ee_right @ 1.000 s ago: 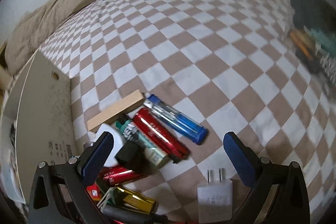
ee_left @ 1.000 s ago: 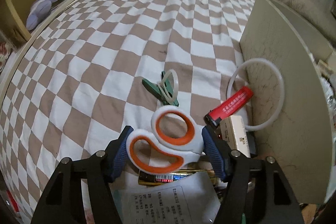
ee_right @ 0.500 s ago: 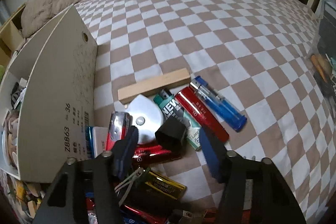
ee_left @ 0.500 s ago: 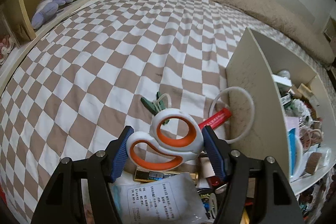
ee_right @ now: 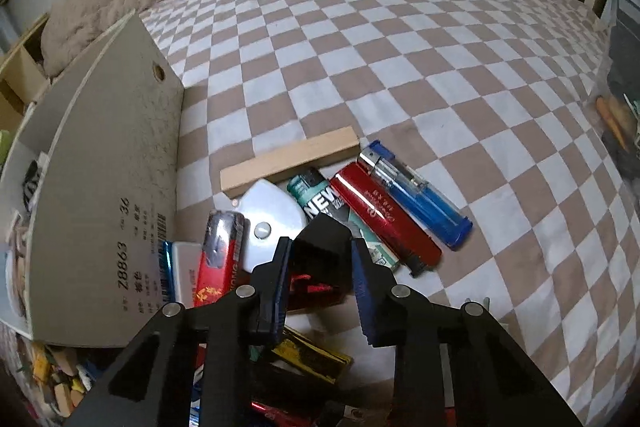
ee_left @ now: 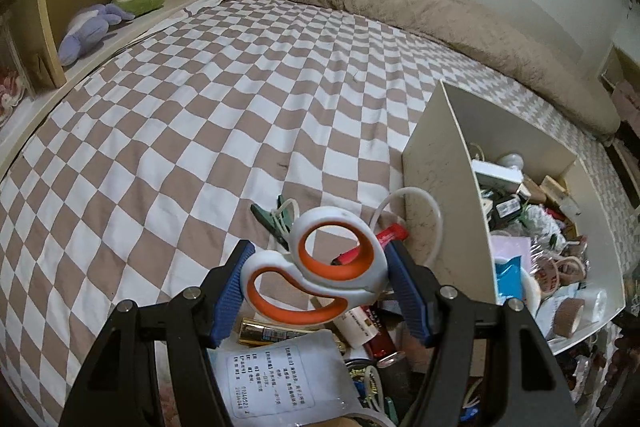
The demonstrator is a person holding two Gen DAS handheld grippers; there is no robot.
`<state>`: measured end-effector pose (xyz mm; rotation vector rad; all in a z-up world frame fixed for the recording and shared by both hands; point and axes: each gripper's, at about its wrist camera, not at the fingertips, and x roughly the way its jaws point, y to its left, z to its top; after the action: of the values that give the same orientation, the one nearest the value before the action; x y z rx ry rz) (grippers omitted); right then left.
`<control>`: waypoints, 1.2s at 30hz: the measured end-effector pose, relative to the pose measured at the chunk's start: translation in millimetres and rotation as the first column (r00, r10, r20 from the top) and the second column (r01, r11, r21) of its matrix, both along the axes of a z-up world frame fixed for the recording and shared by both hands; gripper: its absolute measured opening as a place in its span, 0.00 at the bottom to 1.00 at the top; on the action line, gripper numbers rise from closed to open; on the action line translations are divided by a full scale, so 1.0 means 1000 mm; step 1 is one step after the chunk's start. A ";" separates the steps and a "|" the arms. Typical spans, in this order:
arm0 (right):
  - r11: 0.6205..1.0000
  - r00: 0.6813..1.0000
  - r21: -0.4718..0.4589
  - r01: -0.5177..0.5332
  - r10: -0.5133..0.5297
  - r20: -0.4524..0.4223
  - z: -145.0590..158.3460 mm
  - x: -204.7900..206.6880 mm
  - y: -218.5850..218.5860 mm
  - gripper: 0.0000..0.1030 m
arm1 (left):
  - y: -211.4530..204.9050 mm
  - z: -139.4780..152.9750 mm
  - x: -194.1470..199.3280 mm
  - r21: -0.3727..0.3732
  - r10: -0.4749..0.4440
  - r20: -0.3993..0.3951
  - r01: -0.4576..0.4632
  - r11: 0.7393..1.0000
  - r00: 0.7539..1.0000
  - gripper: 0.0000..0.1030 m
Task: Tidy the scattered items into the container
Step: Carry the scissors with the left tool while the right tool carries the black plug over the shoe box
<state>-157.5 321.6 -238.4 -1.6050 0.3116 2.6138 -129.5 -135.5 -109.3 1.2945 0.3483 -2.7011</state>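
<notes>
Your left gripper (ee_left: 320,281) clamps the orange-handled scissors (ee_left: 316,267) by their loops, lifted beside the open container (ee_left: 440,163). Your right gripper (ee_right: 320,263), jaws just closing, pinches a small black block (ee_right: 322,237) from the lighter pile.

One scissors (ee_left: 320,267), one container (ee_left: 448,187), three lighters (ee_right: 416,195) (right view).

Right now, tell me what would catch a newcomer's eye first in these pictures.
The white scissors with orange-lined handles, clamped in the left gripper above the clutter, stand out first. Next, the right gripper has just been closing on a small black block amid lighters on the brown-and-white checked bedspread. Beside both stands the cream cardboard box, already full.
</notes>
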 end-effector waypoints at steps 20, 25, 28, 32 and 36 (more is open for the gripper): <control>0.968 0.941 -0.250 0.005 -0.089 -0.327 0.067 0.014 -0.006 0.29 | 0.020 0.030 0.014 0.018 0.007 -0.171 -0.004 1.000 0.985 0.65; 0.956 0.921 -0.281 -0.084 -0.033 -0.389 0.080 0.017 -0.019 0.29 | 0.028 0.037 0.018 0.028 -0.014 -0.216 0.020 0.999 0.976 0.65; 0.953 0.910 -0.266 -0.147 0.025 -0.414 0.083 0.017 -0.037 0.29 | 0.035 0.039 0.020 0.024 -0.029 -0.235 0.035 0.999 0.971 0.65; 0.945 0.906 -0.244 -0.218 0.102 -0.411 0.083 0.013 -0.062 0.29 | 0.049 0.041 0.021 0.012 -0.064 -0.259 0.070 0.997 0.964 0.65; 0.934 0.900 -0.223 -0.280 0.174 -0.399 0.080 0.009 -0.087 0.29 | 0.062 0.042 0.021 0.000 -0.107 -0.272 0.111 0.994 0.956 0.65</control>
<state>-148.0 234.6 -158.1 -1.2549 0.5597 3.1846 -108.4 -73.0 -67.4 0.9710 0.3341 -2.9822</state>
